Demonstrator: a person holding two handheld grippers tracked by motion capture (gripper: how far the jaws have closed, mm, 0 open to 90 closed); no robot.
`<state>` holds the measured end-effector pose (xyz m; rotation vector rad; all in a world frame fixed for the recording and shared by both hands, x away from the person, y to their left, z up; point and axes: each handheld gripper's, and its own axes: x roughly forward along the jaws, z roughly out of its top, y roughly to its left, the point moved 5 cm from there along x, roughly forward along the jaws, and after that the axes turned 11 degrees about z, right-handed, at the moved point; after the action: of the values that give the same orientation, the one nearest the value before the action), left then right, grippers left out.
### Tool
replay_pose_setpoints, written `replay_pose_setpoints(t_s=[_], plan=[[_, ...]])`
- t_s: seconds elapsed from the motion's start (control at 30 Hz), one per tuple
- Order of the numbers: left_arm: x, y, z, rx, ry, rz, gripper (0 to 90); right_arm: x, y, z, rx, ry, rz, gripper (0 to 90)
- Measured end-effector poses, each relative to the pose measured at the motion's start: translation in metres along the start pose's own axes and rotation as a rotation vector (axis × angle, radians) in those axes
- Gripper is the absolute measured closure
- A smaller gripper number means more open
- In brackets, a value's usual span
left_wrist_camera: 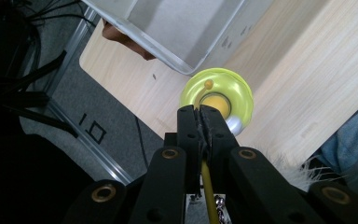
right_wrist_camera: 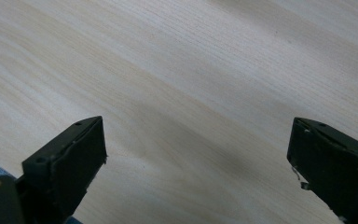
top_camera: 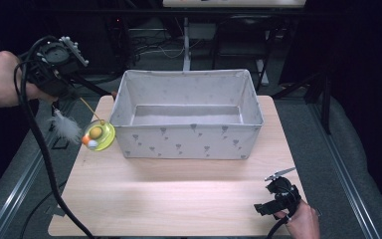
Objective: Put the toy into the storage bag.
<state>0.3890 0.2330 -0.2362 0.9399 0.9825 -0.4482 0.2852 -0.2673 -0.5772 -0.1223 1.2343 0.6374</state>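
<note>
**One bin, one toy, two claws**

One pale wood-grain counter (top_camera: pixel 179 199) carries one rectangular grey fabric bin (top_camera: pixel 189 142) with a small printed pattern. Just left of the bin hangs one round yellow-green plastic toy (top_camera: pixel 99 136), with a white feather tuft (top_camera: pixel 65 127) beside it. The left claw (left_wrist_camera: pixel 199 116), pressed together, pinches the toy's thin yellow rod (left_wrist_camera: pixel 208 191). The right claw (right_wrist_camera: pixel 196 154) is spread over bare wood.
</note>
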Motion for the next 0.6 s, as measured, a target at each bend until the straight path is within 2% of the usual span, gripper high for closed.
replay_pose_setpoints(t_s=[0.2, 0.27, 0.3, 0.53, 0.6], plan=[[-0.007, 0.009, 0.005, -0.01, -0.004, 0.014, 87.7, 0.001, 0.001, 0.0, 0.01, -0.014, 0.01, 4.2], [-0.009, 0.011, 0.007, -0.011, -0.004, 0.017, 87.8, 0.0, -0.001, 0.0, -0.004, -0.003, -0.004, 4.2], [-0.01, 0.013, 0.008, -0.013, -0.006, 0.021, 87.8, 0.001, 0.0, 0.0, 0.005, -0.018, 0.014, 4.2], [-0.018, 0.023, 0.017, -0.029, -0.012, 0.039, 87.7, 0.0, 0.0, 0.0, 0.0, -0.008, -0.007, 4.2], [-0.021, 0.027, 0.02, -0.029, -0.011, 0.046, 87.8, 0.001, 0.0, 0.0, 0.004, -0.016, 0.012, 4.2]])
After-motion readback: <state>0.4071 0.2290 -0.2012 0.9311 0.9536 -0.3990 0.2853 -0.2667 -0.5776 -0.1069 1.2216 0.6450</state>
